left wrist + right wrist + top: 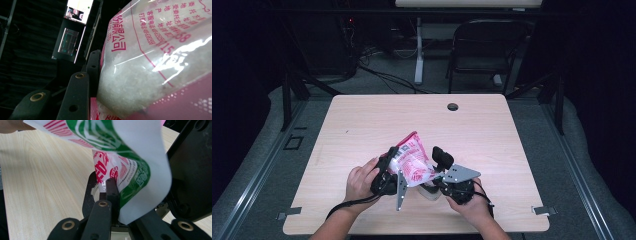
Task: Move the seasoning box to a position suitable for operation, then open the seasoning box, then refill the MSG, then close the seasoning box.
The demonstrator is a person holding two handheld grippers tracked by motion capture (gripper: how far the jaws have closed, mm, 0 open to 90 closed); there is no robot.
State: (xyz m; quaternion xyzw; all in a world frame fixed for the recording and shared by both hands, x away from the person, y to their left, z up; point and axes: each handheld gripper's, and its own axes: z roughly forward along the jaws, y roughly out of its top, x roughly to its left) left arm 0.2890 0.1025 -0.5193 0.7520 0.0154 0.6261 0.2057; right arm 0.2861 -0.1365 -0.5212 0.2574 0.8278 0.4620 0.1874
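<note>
Near the table's front edge, both grippers hold a bag up off the wood. The left gripper is clamped on its clear, red-printed side over white grains; the right gripper pinches a crumpled white-and-green corner.

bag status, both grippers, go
Left gripper clamped on red-and-white bag of white granules. Right gripper shut on bag's edge. Table ahead, nothing blocking.
</note>
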